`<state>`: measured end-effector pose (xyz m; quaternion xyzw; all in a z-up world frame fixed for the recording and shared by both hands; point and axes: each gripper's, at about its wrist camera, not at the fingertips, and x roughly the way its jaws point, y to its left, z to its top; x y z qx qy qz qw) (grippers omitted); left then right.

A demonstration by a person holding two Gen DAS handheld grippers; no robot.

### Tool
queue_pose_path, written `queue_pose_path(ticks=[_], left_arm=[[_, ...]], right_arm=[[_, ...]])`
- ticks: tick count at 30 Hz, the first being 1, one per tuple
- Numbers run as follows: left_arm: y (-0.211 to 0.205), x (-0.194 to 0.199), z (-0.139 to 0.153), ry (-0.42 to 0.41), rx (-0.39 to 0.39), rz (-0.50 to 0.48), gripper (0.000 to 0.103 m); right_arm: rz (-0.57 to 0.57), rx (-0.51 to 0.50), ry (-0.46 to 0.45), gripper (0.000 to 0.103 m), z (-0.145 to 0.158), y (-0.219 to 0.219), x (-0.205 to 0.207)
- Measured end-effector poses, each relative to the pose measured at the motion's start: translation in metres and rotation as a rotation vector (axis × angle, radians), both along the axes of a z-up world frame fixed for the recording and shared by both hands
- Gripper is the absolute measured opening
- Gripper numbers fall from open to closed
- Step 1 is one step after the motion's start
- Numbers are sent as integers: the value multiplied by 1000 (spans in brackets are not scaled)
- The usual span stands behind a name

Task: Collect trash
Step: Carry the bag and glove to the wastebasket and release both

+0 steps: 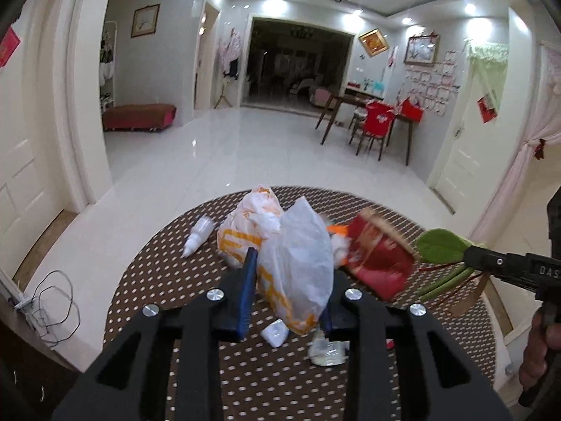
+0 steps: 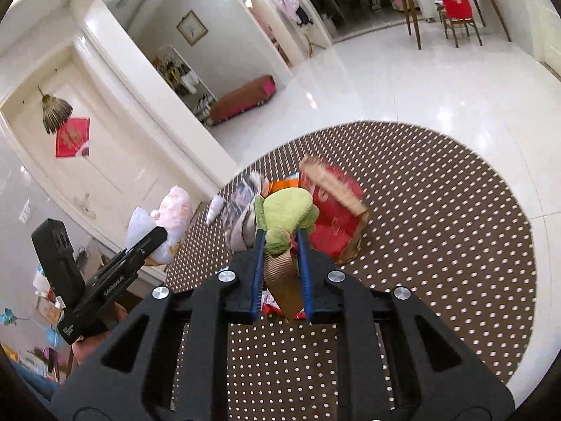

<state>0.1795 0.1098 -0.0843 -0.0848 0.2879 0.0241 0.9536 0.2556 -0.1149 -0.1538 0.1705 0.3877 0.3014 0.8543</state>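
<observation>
My left gripper [image 1: 289, 258] is shut on a white and orange plastic bag [image 1: 294, 259] and holds it above the round dotted table [image 1: 157, 280]. My right gripper [image 2: 280, 236] is shut on a bunch of green leaves with brown ribbon [image 2: 284, 217]; the bunch also shows at the right in the left wrist view [image 1: 441, 245]. A red paper bag [image 1: 378, 256] lies open on the table beside the plastic bag; it also shows in the right wrist view [image 2: 333, 210]. A crumpled plastic cup [image 1: 198, 236], a small white wrapper [image 1: 275, 331] and a crumpled foil piece [image 1: 328, 347] lie on the table.
The table's far edge drops to a glossy white tile floor [image 1: 228, 147]. A wooden dining table with red-covered chairs [image 1: 371, 119] stands far right. A low red bench [image 1: 138, 115] sits far left. Cables [image 1: 45, 308] lie on the floor at left.
</observation>
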Motion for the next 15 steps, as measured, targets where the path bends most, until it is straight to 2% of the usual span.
queue_pose_path(ticks=[4, 8, 15], left_arm=[[-22, 0, 18, -48, -2, -61, 29], [-51, 6, 34, -90, -2, -140, 29], [-130, 20, 55, -132, -24, -350, 29]], right_arm=[[-40, 5, -43, 18, 14, -17, -8], [-101, -2, -102, 18, 37, -52, -10], [-270, -4, -164, 18, 59, -134, -33]])
